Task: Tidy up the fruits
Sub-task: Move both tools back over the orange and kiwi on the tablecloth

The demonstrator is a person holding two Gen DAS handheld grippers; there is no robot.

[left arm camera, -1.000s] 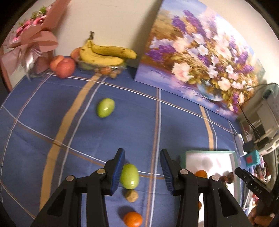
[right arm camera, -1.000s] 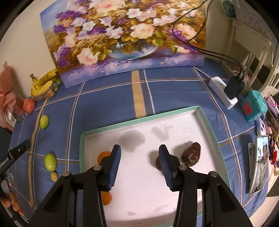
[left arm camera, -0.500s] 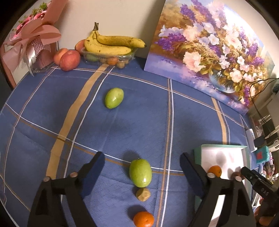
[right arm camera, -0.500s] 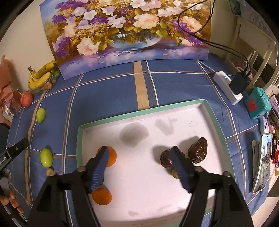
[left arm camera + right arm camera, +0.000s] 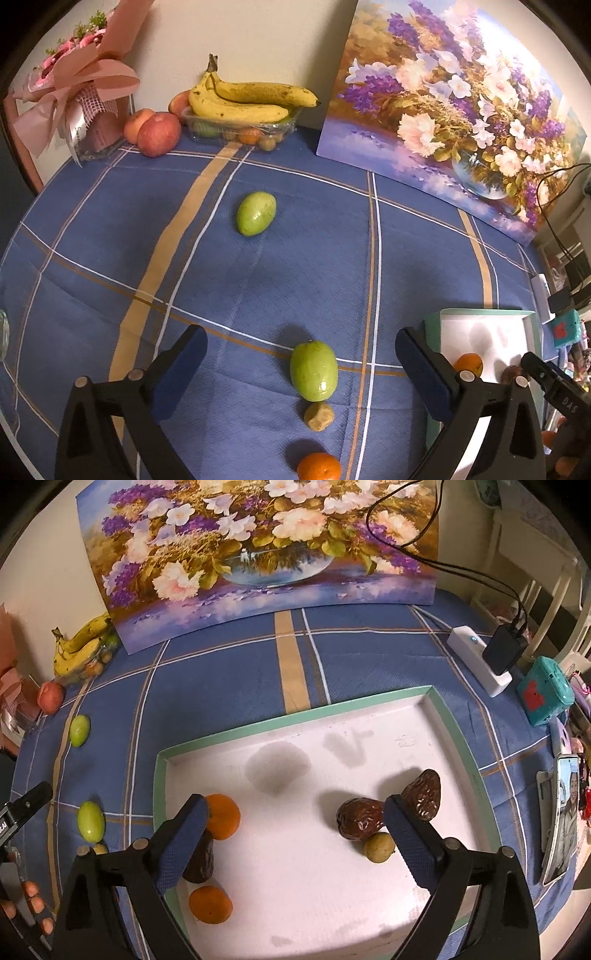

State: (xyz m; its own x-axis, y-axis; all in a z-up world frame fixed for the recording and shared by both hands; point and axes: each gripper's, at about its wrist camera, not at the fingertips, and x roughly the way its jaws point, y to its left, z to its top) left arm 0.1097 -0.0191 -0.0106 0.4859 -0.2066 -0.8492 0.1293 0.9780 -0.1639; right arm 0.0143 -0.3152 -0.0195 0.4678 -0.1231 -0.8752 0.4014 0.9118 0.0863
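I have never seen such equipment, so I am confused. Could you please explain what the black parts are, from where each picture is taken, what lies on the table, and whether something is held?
A person holds one hand-held gripper in each hand, each with a camera looking along its two black fingers.

Left camera: the left hand-held gripper has just been opening and holds nothing. A green fruit lies on the blue tablecloth between its fingers, untouched.

Right camera: the right hand-held gripper has also just been opening, empty, above the white tray, which holds oranges and dark dates.
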